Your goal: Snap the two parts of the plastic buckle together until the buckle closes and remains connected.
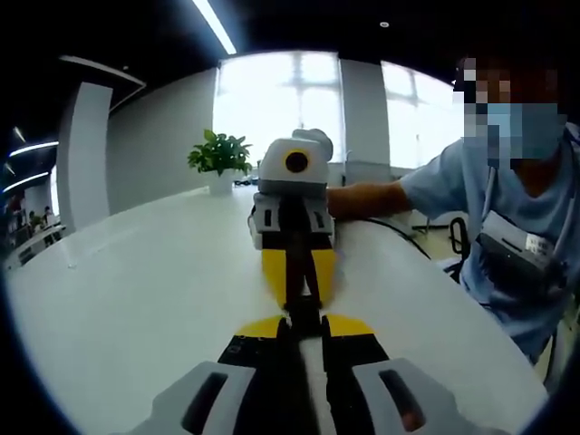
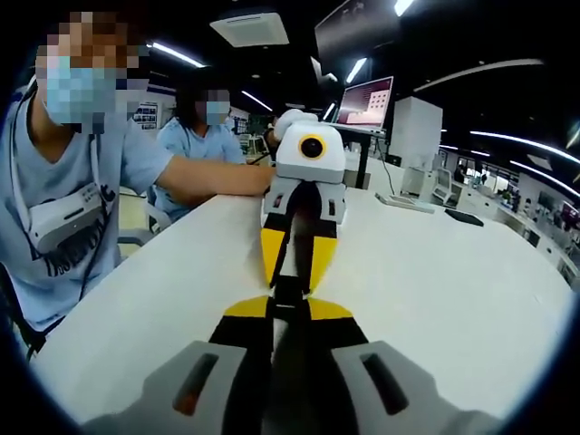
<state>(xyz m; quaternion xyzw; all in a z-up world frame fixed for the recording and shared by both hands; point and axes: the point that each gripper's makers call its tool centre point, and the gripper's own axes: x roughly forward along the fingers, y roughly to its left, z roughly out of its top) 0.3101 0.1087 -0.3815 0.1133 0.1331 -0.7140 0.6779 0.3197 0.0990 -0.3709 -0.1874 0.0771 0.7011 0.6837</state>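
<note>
Over the white worktop (image 1: 118,299), two tools are meeting tip to tip.
Left tool (image 1: 305,328) and right tool (image 2: 288,308) are each gripping narrowly on one end of the black buckle (image 1: 304,313), held between them above the worktop.

Left claw (image 1: 304,328) at 6 o'clock, right claw (image 1: 299,290) facing it at 12; buckle (image 1: 304,313) between; potted plant (image 1: 220,159) behind at 11, on surface (image 1: 136,299).
</note>
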